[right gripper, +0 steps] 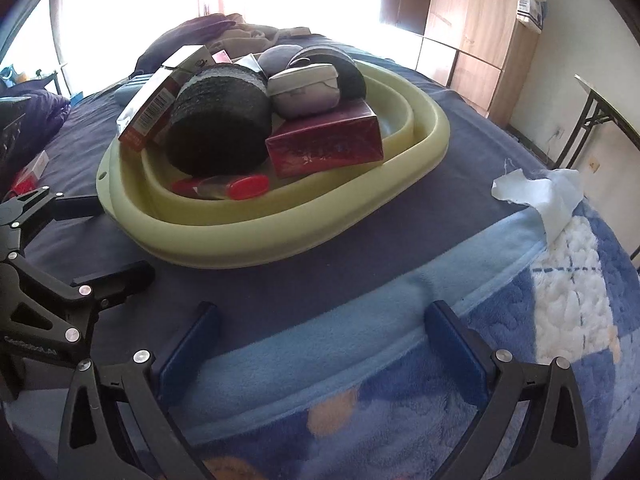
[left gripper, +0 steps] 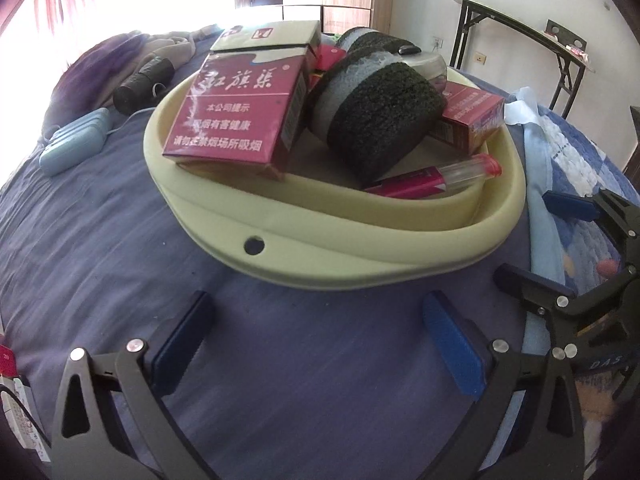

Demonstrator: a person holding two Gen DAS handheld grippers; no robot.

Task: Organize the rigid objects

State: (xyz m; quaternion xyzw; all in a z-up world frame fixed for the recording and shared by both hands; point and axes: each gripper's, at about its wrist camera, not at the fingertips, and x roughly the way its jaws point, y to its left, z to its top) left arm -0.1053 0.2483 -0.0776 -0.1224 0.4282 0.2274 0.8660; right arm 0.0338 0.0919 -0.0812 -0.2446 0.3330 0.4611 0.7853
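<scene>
A pale green basin (left gripper: 320, 256) sits on the purple bedsheet, piled with rigid items. A red cigarette carton (left gripper: 236, 120) leans at its left, a dark round roll (left gripper: 380, 120) lies in the middle, a second red box (left gripper: 472, 120) at the right, and a red-capped clear lighter (left gripper: 436, 178) at the front. The right wrist view shows the basin (right gripper: 280, 240) with a grey case (right gripper: 304, 88) on top. My left gripper (left gripper: 320, 340) stands open and empty just short of the rim. My right gripper (right gripper: 320, 344) is open over the blue blanket, holding nothing.
A light blue case (left gripper: 76, 144) and a black roll (left gripper: 144, 80) lie on the sheet left of the basin. A small red box (right gripper: 34, 168) sits at the bed's left. A fleece blanket (right gripper: 360, 320) covers the right. A folding table (left gripper: 520, 28) stands beyond.
</scene>
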